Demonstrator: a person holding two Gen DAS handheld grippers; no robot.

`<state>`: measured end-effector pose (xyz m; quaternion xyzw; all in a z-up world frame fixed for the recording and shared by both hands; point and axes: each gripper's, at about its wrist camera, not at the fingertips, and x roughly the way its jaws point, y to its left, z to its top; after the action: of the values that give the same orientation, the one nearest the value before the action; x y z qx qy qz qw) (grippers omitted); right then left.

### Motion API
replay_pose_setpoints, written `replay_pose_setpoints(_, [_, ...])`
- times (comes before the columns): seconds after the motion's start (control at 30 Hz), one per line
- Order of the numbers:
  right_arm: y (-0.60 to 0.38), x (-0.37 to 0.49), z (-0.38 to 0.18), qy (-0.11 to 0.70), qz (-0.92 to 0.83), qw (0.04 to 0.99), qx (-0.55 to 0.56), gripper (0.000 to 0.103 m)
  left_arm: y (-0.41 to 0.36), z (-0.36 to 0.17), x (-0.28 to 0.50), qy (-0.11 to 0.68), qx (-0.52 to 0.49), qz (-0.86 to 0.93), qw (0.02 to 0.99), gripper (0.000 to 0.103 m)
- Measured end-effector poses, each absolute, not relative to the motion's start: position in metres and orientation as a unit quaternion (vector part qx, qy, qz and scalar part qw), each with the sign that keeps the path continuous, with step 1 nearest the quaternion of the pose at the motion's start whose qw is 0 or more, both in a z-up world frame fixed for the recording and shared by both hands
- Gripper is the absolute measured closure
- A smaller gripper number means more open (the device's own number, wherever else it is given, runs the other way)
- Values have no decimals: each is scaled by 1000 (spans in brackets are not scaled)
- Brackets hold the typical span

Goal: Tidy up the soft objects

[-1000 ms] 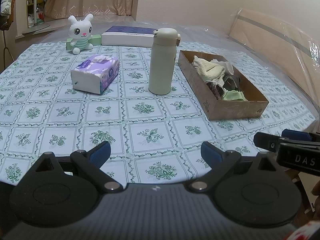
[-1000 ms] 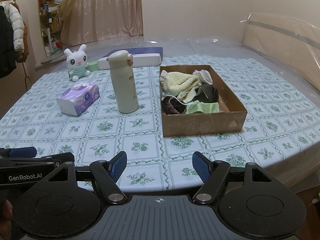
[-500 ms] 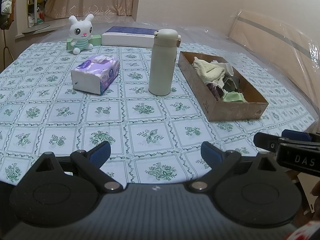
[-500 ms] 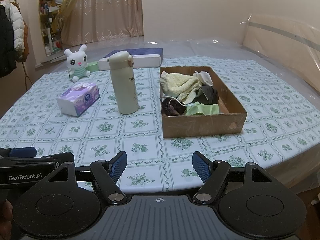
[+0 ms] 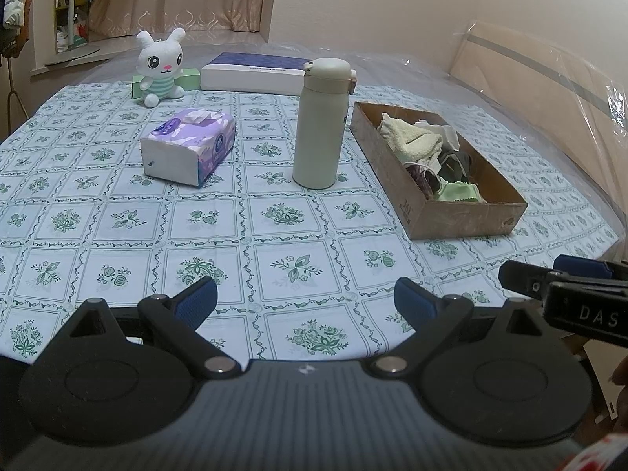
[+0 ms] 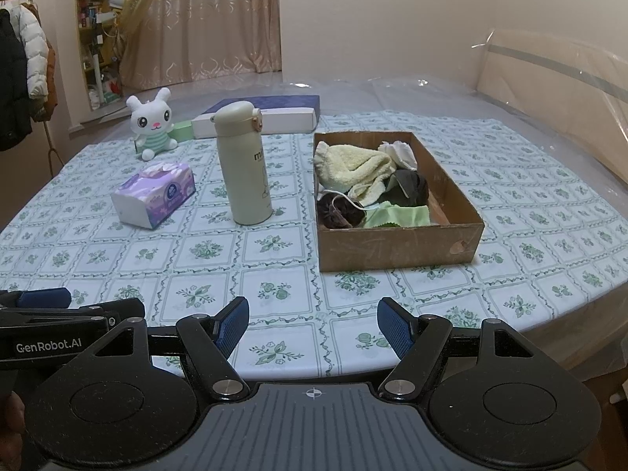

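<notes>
A brown cardboard box (image 6: 396, 245) (image 5: 463, 218) sits on the patterned tablecloth, holding a cream towel (image 6: 353, 167) (image 5: 412, 141), a white cloth (image 6: 400, 151), a dark cloth (image 6: 410, 186), a maroon scrunchie (image 6: 337, 212) and a green cloth (image 6: 392, 216) (image 5: 459, 193). A white plush rabbit (image 6: 153, 125) (image 5: 161, 64) stands at the far left. My left gripper (image 5: 304, 304) hovers open over the near table edge, nothing between its blue pads. My right gripper (image 6: 312, 324) is likewise open and empty, in front of the box.
A cream thermos bottle (image 6: 245, 165) (image 5: 320, 123) stands upright left of the box. A purple tissue pack (image 6: 155, 194) (image 5: 190, 147) lies further left. A flat blue-and-white box (image 6: 259, 115) and a small green box (image 6: 182, 129) lie at the back. The table edge (image 6: 549, 314) curves near right.
</notes>
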<state>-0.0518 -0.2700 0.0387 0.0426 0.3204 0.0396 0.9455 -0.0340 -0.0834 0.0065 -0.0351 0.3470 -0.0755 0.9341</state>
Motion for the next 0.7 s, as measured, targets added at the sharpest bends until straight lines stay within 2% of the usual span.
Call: replay_pose_setpoints(0.7, [-270, -51, 39, 320, 41, 945, 41, 31, -81, 6, -31, 347, -41, -79, 934, 7])
